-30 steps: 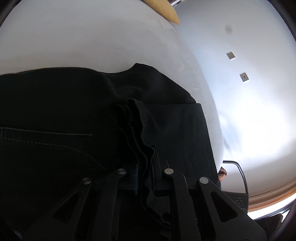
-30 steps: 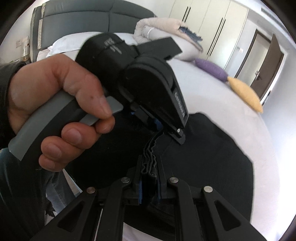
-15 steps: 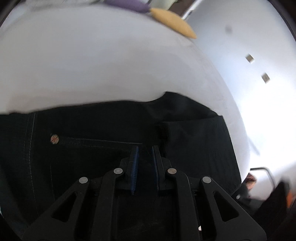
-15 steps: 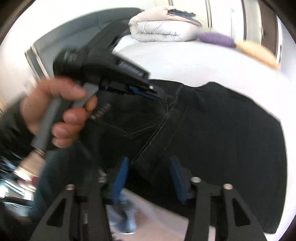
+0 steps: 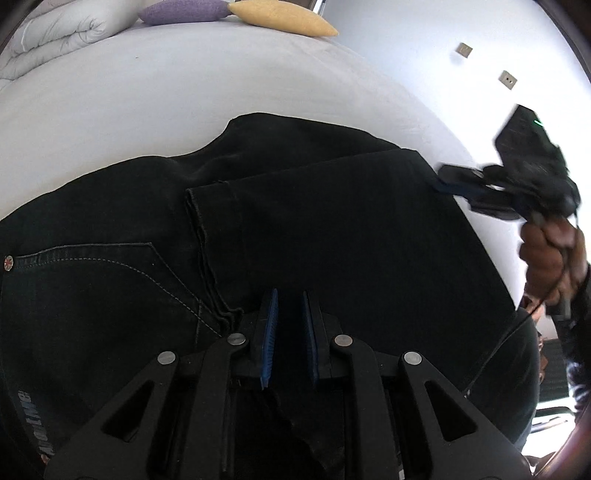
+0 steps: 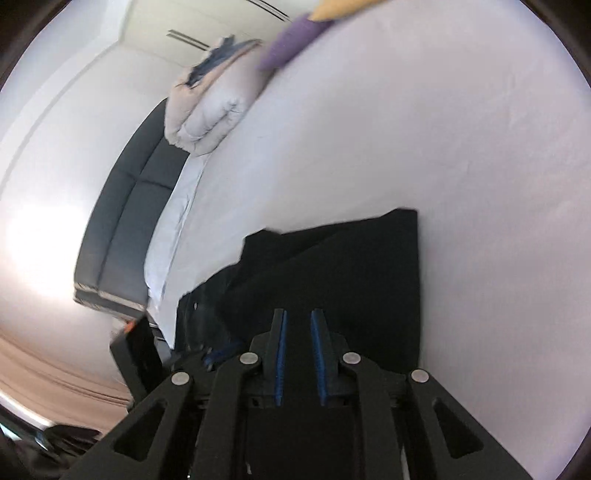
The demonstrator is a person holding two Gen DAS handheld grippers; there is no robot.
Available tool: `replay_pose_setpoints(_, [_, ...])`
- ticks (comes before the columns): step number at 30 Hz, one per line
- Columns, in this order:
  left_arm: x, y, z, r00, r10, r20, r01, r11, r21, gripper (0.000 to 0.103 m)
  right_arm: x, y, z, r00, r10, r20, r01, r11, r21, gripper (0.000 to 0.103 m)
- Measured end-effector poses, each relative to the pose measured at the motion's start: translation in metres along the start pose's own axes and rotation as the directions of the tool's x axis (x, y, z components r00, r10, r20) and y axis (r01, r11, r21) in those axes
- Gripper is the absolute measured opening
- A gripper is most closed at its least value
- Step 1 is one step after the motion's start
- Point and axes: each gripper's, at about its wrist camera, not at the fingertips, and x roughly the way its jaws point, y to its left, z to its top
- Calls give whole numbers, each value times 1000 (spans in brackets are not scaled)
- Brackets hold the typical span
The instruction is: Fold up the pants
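Two narrow-gapped blue pads on left gripper, nothing between them, above black pants folded once on white bed; right gripper at far fold corner. From right wrist: right gripper's jaws closing on nothing, over pants' edge. Likely next: regrasp for second fold.

The right gripper, black with blue ribbed pads, hangs over the near part of the folded black denim pants; its jaws are closing with a narrow gap and nothing visibly between them. The pants lie on a white bed sheet spreading far and right. At the far end lie a folded white duvet, a purple cushion and a yellow cushion. A dark grey padded headboard stands at left. The other black gripper shows blurred at near left.
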Motion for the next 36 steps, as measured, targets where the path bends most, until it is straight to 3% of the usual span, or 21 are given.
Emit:
replay_pose_setpoints(2, [4, -9, -1, 1000, 28, 2, -28, 999, 23, 13, 16, -18, 6, 1000, 18, -15, -17, 999, 43, 16])
replay_pose_setpoints(4, [8, -19, -1, 999, 40, 4, -40, 999, 31, 13, 22, -31, 11, 999, 17, -29, -15, 998, 68, 0])
replay_pose_setpoints(8, [11, -27, 1, 999, 34, 5, -34, 999, 25, 13, 27, -35, -1, 998, 52, -44, -49, 996, 80, 0])
replay_pose_setpoints(17, [7, -12, -9, 999, 35, 16, -36, 999, 25, 13, 9, -15, -74, 993, 54, -107, -50, 998, 36, 0])
replay_pose_setpoints(23, [7, -9, -19, 999, 37, 23, -38, 999, 31, 13, -8, 2, -114, 993, 2, -119, -1, 1000, 12, 1])
replay_pose_setpoints(29, [4, -9, -20, 999, 39, 30, -40, 999, 33, 13, -6, 1, -128, 992, -46, -120, 46, 999, -7, 0])
replay_pose_setpoints(36, [1, -8, -24, 998, 43, 40, -44, 998, 36, 13, -3, -18, -139, 999, 31, -45, -31, 1000, 4, 0])
